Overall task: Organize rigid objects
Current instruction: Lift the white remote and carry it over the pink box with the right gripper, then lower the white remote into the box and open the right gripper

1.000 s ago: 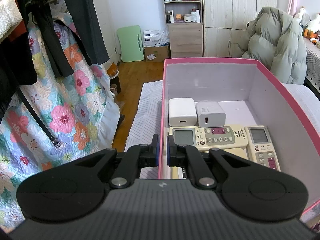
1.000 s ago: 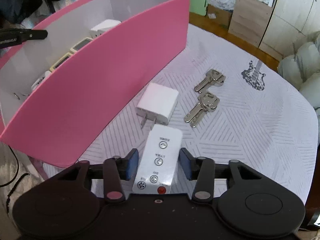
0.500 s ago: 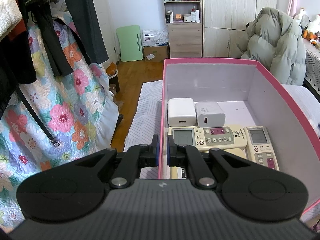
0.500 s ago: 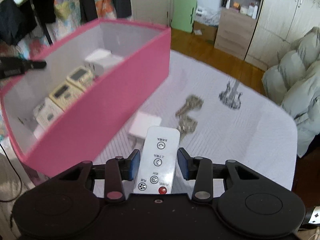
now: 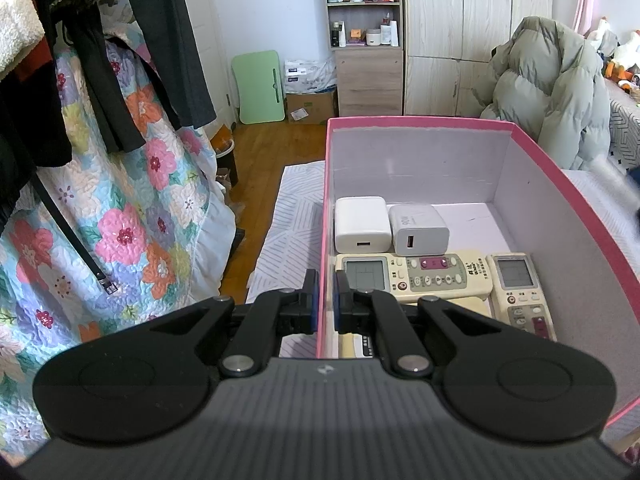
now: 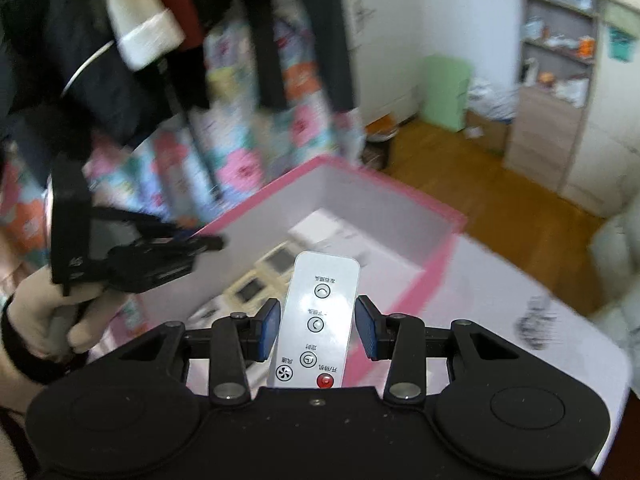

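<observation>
The right gripper (image 6: 318, 328) is clamping a slim white remote control (image 6: 318, 320) between its blue pads (image 6: 269, 330), the remote's red power button sitting nearest the camera and its rounded far end pointing out above the pink box (image 6: 436, 280). The remote is hanging in the air over the box's near wall, clear of the white quilted tabletop (image 6: 520, 292); much of this view is blurring.

The left gripper (image 5: 326, 306) is pinching the thin near-left wall of the pink box (image 5: 325, 200), one pad outside and one inside, the jaws standing almost together. In the right wrist view the person's gloved left hand (image 6: 44, 320) is gripping that tool's handle at the box's left edge.

Inside the box, closest to the left gripper, a cream air-conditioner remote (image 5: 414, 276) is lying crosswise, with a second cream remote (image 5: 520, 292) lying lengthwise just beside its right end. Part of another cream remote (image 5: 460, 304) is showing below the crosswise one. Behind them two white charger blocks (image 5: 362, 224) (image 5: 418, 230) are sitting side by side, touching.

Farther off, a floral quilt (image 5: 132, 220) is hanging at left, a green folding table (image 5: 260, 86) is leaning on the wall, and a grey puffer jacket (image 5: 548, 92) is slumping before the wardrobe.
</observation>
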